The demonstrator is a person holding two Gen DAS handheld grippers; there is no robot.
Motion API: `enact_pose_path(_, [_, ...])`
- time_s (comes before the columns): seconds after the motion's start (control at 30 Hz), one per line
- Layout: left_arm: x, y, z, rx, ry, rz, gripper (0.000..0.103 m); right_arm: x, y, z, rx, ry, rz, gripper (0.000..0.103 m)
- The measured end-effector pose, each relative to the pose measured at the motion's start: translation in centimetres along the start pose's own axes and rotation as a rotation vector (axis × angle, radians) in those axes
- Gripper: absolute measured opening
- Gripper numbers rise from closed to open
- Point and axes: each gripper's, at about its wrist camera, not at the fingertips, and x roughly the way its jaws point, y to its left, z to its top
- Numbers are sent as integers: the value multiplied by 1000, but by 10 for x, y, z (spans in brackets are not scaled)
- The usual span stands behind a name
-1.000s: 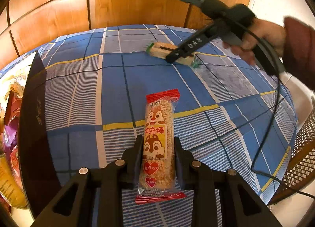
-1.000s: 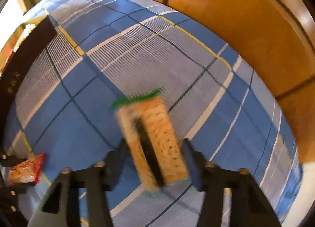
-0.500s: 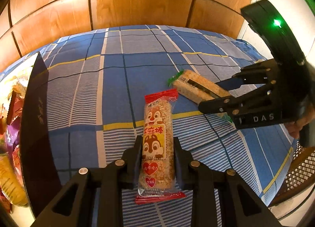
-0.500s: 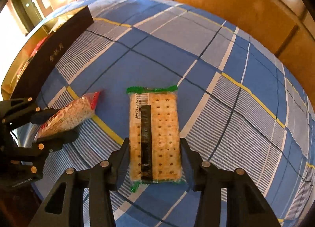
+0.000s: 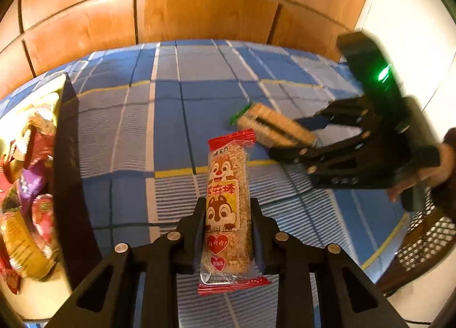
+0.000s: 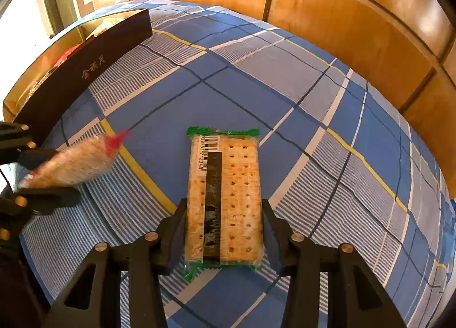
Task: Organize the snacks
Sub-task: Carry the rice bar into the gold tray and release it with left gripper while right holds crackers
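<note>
A puffed-rice snack bar (image 5: 228, 208) in a clear wrapper with red ends and a cartoon chipmunk is clamped in my left gripper (image 5: 228, 231), held above the blue checked cloth. The right wrist view shows the same bar (image 6: 74, 161) blurred at the left edge. My right gripper (image 6: 223, 231) is shut on a cracker pack (image 6: 225, 194) with green ends and a barcode, also off the cloth. From the left wrist view that cracker pack (image 5: 273, 125) and the right gripper (image 5: 299, 140) hang just right of the bar's far end.
A dark open box (image 5: 71, 163) stands at the left, with several wrapped snacks (image 5: 25, 191) inside; its dark wall (image 6: 85, 71) runs along the cloth's left side. Wooden panels (image 5: 205, 12) rise behind. A wicker chair (image 5: 427, 237) and a person's hand (image 5: 439, 168) are at the right.
The right gripper carried the cracker pack from the far side of the cloth toward the left gripper, and it now hangs close beside the snack bar. The left gripper kept still.
</note>
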Motion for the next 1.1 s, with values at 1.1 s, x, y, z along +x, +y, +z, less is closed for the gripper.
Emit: enact_pose_path(1.1, [-90, 232, -48, -711, 65, 133, 28, -2, 9, -1, -40, -21, -47, 48])
